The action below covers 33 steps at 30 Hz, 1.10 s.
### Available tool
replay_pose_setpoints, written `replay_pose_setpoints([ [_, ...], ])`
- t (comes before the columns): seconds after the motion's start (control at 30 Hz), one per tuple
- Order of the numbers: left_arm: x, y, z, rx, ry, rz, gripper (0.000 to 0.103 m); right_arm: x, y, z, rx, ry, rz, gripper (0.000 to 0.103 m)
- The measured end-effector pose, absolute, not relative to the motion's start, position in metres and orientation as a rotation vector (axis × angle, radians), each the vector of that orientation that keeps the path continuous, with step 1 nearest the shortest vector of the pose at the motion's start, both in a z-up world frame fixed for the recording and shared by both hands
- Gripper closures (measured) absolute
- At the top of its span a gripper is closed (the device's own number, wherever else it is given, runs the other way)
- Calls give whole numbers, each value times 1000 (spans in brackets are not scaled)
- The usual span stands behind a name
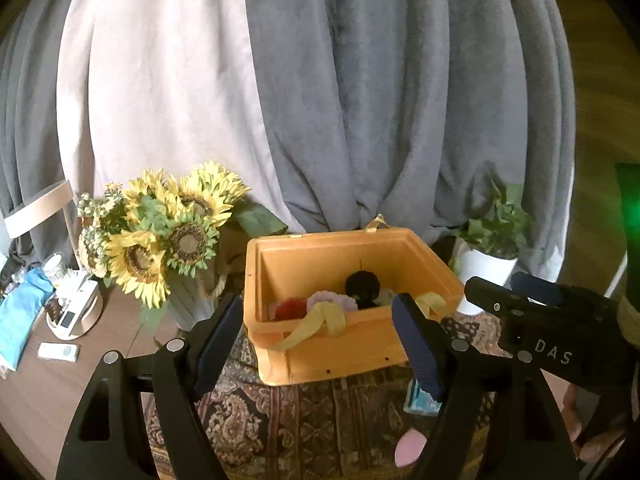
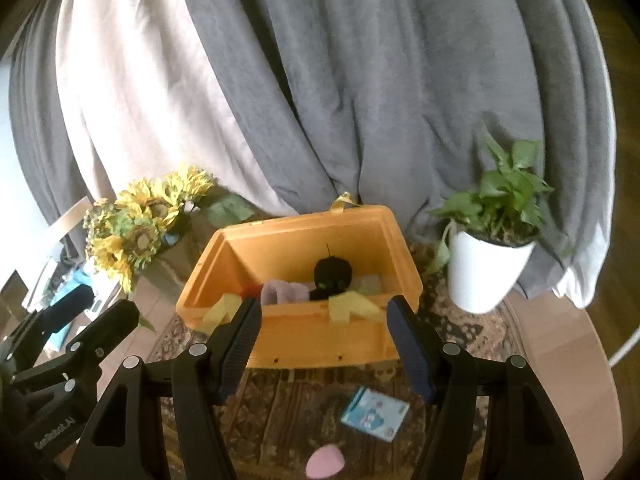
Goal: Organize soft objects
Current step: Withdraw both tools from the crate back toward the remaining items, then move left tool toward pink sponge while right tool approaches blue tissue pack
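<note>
An open orange box [image 1: 340, 344] [image 2: 320, 336] stands on a patterned mat. Inside lie a black plush ball [image 1: 362, 285] [image 2: 333, 274], a lilac soft piece [image 1: 332, 300] [image 2: 280, 292] and a red soft piece [image 1: 290, 308]. Yellow straps [image 1: 320, 322] [image 2: 352, 306] hang over its front rim. A pink soft pad [image 1: 410, 446] [image 2: 326, 462] and a light-blue packet [image 2: 374, 412] [image 1: 418, 402] lie on the mat in front of the box. My left gripper [image 1: 318, 344] is open and empty, in front of the box. My right gripper [image 2: 322, 348] is open and empty, also before the box.
A sunflower bouquet [image 1: 160, 236] [image 2: 136, 224] stands left of the box. A potted plant in a white pot [image 2: 486, 272] [image 1: 486, 268] stands to the right. Small items [image 1: 72, 312] clutter the wooden table at far left. Grey and white drapes [image 1: 320, 100] hang behind.
</note>
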State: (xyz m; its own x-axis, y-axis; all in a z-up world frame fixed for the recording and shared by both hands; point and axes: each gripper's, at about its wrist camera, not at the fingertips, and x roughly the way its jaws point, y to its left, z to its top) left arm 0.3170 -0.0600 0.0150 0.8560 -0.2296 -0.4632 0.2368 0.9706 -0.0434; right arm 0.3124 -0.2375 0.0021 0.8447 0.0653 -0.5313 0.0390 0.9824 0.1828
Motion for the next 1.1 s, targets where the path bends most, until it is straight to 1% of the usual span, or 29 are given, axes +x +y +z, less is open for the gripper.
replay_pose_setpoints([
  [0.1,304,-55,13,25,476,-243,21,295,-232,1,191,554,-12,37],
  [0.23,287,-53,10,43,471,-258,20,276,-230,-3,194,547,-34,37],
  [0.5,262,-65,5,59,469,-245,20,256,-238,-7,162,527,-11,37],
  [0.63,252,-80,-2,50,474,-195,20,253,-250,-10,122,515,38,30],
  [0.87,235,-108,-17,-3,491,-78,20,259,-273,-18,58,529,163,30],
  [1.1,218,-141,-37,-23,497,23,20,265,-296,-39,-1,569,292,30],
])
